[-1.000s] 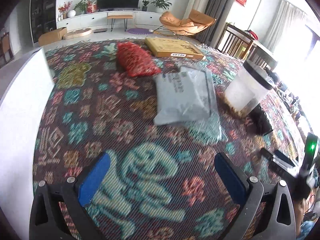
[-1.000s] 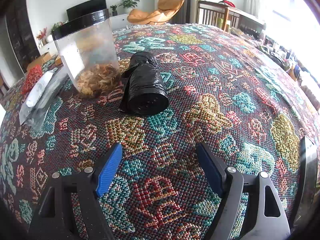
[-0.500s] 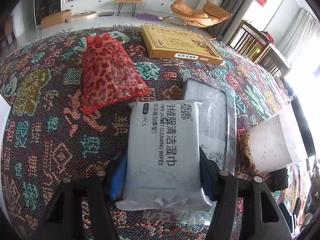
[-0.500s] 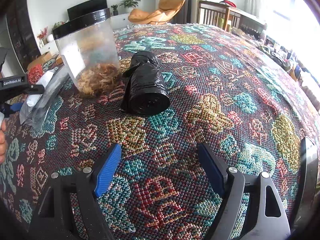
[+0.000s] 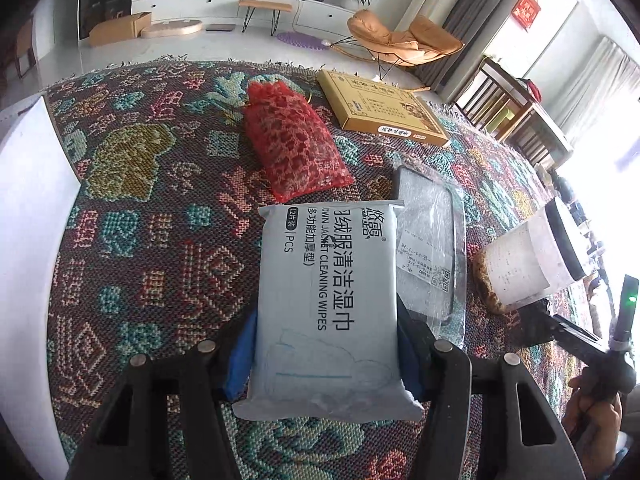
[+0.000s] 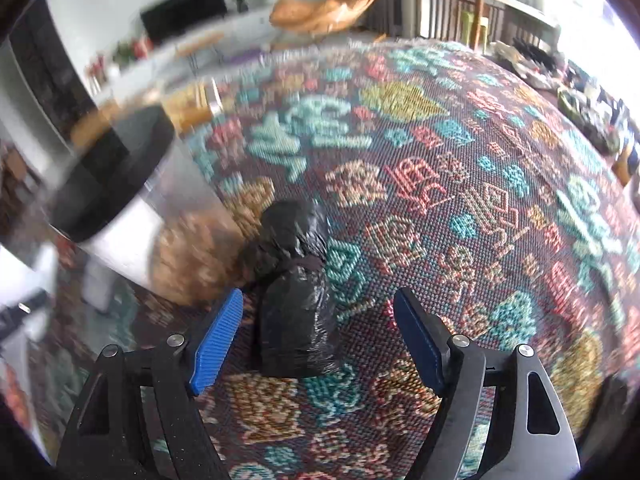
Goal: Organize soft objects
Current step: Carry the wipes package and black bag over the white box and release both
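My left wrist camera looks forward along my left claw [image 5: 326, 354], angled down close over the patterned tablecloth [image 5: 160, 240], with the living room beyond. My right wrist camera sits low and close over the same cloth, facing past my right claw [image 6: 318, 344] toward the room. Both views share the black-lidded plastic jar [image 5: 528, 260], blurred at the left edge of the right view [image 6: 132, 200]

So a second ago our left gripper [image 5: 324, 354] was wide open over bare cloth, with the wipes pack [image 5: 326, 304] off at 12 o'clock; now we've got it pinched. Our right gripper [image 6: 316, 338] has slid up, and the black bag roll [image 6: 294, 300] sits between its spread fingers [image 6: 216, 340].
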{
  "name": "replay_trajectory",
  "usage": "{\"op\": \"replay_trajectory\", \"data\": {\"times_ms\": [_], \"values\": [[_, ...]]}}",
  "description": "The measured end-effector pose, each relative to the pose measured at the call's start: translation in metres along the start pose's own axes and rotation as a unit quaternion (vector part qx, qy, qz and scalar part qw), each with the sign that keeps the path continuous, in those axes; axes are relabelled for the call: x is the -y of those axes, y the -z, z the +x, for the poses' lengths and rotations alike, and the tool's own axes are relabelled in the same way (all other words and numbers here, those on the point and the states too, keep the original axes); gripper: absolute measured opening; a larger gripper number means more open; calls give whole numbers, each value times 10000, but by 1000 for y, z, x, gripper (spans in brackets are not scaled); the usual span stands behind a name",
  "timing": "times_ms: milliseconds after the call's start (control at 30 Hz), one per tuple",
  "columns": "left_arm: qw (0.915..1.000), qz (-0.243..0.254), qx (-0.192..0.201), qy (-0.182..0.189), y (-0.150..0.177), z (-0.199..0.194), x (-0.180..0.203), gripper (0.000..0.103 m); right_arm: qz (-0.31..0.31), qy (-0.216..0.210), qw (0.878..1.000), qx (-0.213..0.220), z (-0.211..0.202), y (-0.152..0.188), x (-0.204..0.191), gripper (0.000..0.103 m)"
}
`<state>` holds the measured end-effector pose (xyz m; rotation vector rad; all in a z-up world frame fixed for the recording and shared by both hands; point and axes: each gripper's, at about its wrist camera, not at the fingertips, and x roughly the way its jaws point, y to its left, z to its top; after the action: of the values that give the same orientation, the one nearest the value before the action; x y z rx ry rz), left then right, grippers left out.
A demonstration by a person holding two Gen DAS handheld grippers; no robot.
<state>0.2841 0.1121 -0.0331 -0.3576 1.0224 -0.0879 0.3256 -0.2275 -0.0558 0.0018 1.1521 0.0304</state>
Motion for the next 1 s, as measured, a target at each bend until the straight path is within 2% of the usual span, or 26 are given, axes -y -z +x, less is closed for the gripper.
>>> {"op": "replay_trajectory", "data": {"times_ms": [67,167,233,333,433,567,700,867,1000], "values": [[9999,91,44,28,0,-12,-1,59,190,-115,9998,12,3,4,1,39],[9997,194,101,68,2,-28,-1,59,624,-88,9977,259,-5,0,13,39],[9995,197,159,190,2,-44,-1,59,856,-85,9945,596,-24,-9,24,39],[9983,286,337,381,6,-79,-2,59,772,29,9887,1283,-74,-18,25,39],[9967,425,529,448,17,-121,-10,59,451,-187,9850,1657,-120,-22,7,39],[9956,512,746,247,49,-181,-41,59,-180,-768,9784,1909,-177,-6,-58,39],[9943,365,945,-343,88,-241,-97,59,-885,-1699,9637,1862,-223,32,-153,39],[9867,-235,1157,-1120,137,-305,-182,59,-1869,-2921,9275,1398,-262,104,-287,39],[9759,-558,1189,-1744,170,-334,-231,61,-2470,-3680,8934,732,-263,164,-376,40]]}}
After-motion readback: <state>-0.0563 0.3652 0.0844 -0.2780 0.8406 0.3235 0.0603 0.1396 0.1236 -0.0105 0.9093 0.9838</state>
